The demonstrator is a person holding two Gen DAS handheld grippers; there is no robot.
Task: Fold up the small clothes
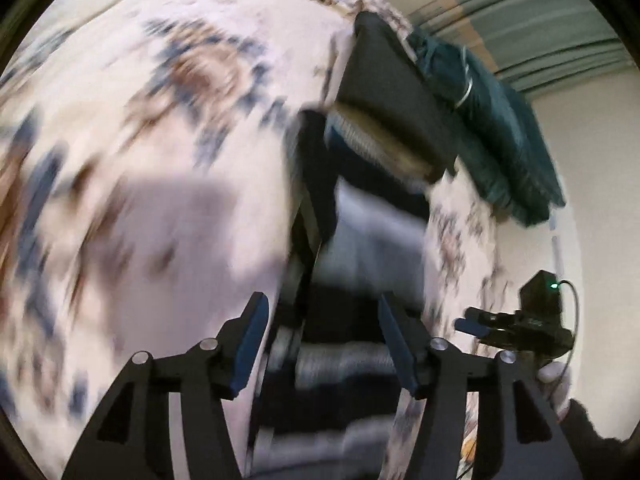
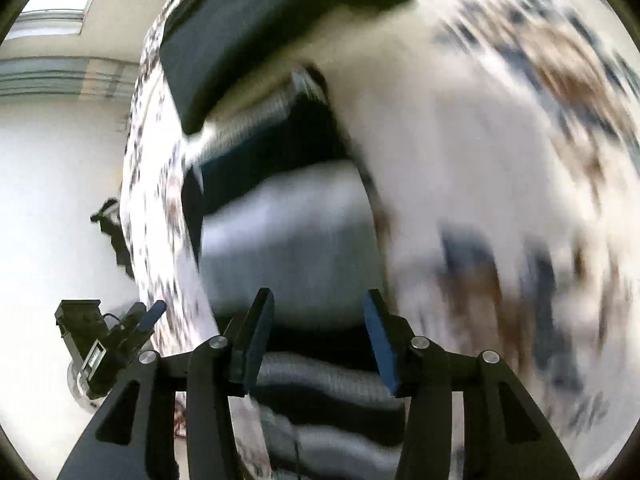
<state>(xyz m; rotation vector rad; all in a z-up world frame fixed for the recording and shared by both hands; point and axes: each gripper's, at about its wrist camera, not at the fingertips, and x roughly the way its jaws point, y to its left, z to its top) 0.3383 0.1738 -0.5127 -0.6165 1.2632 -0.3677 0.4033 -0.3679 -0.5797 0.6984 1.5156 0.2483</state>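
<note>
Both views are motion-blurred. A striped garment in dark blue, grey and white (image 1: 372,248) lies on a white patterned cover (image 1: 152,128), running away from my left gripper (image 1: 320,312). The left gripper is open, its jaws astride the near end of the garment, nothing held. In the right wrist view the same garment (image 2: 288,232) lies ahead of my right gripper (image 2: 320,304), which is open and empty above its near striped end. Each gripper shows in the other's view, the right one (image 1: 472,326) and the left one (image 2: 150,316), at the cover's edge.
A dark folded piece (image 1: 388,92) lies at the far end of the garment, with a teal cloth pile (image 1: 504,132) beside it. The dark piece also shows in the right wrist view (image 2: 256,32). White wall and a curtain lie beyond the cover's edge.
</note>
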